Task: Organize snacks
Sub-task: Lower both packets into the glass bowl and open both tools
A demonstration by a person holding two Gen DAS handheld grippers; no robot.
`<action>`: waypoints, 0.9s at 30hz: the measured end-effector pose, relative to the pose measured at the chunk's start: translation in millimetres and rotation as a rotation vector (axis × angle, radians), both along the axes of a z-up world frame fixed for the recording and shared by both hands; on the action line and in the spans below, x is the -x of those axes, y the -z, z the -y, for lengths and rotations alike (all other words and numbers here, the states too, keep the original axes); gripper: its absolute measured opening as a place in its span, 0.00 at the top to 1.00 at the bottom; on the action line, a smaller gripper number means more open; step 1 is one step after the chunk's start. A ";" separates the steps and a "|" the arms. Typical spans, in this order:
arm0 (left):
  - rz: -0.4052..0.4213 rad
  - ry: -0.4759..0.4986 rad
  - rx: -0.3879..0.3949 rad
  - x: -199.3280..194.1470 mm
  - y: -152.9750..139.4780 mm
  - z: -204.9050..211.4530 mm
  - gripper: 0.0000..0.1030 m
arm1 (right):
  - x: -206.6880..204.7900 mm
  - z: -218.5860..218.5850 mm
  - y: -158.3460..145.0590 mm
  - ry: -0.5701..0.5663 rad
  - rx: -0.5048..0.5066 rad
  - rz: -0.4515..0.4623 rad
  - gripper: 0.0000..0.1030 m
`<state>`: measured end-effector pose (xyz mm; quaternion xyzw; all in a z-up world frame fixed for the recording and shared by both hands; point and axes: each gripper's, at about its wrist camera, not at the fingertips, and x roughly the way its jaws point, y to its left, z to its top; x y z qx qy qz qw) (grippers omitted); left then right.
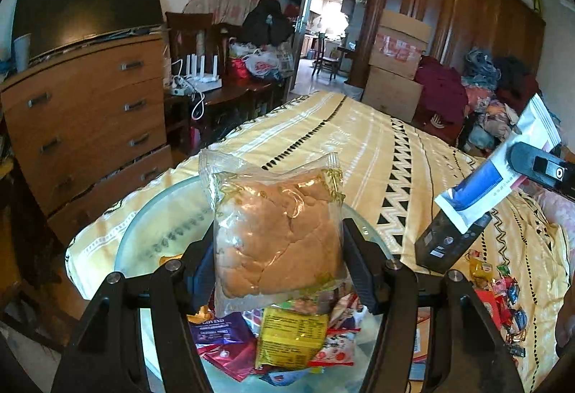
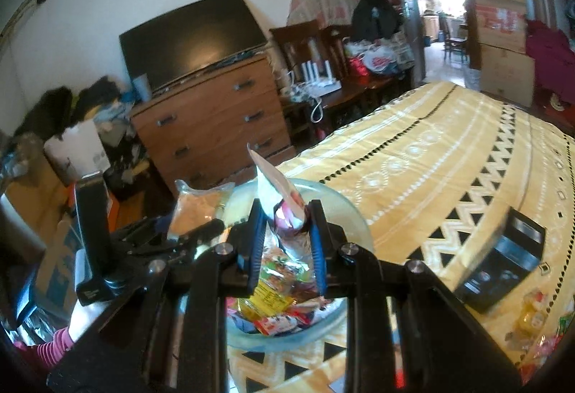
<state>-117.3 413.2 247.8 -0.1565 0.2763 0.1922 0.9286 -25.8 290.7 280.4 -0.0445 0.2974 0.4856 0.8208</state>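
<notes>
My left gripper (image 1: 278,249) is shut on a clear bag of golden-brown bread (image 1: 276,235), held upright above a glass bowl (image 1: 143,224). Several snack packets (image 1: 287,339) lie piled in that bowl. To the right, my right gripper (image 1: 532,163) pinches a white and blue packet (image 1: 478,188). In the right wrist view the right gripper (image 2: 286,213) is shut on that packet (image 2: 273,184), just over the bowl (image 2: 345,206). The bread bag (image 2: 196,209) shows at its left, in the left gripper (image 2: 190,231).
The bowl sits on a yellow patterned bedspread (image 1: 359,148). A black box (image 1: 445,242) stands on the bed to the right, with loose sweets (image 1: 503,292) beyond it. A wooden dresser (image 1: 90,112) stands left of the bed. A hand in a pink sleeve (image 2: 72,324) shows lower left.
</notes>
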 end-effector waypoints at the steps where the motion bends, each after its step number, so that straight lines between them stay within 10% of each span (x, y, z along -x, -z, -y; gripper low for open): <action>1: -0.004 -0.004 0.005 -0.6 2.5 -3.9 0.38 | 0.6 -4.7 0.9 -0.006 0.005 -0.002 0.77; 27: -0.028 -0.018 0.028 -8.8 12.4 -22.0 0.38 | 5.1 -48.3 15.3 -0.025 0.061 -0.033 0.77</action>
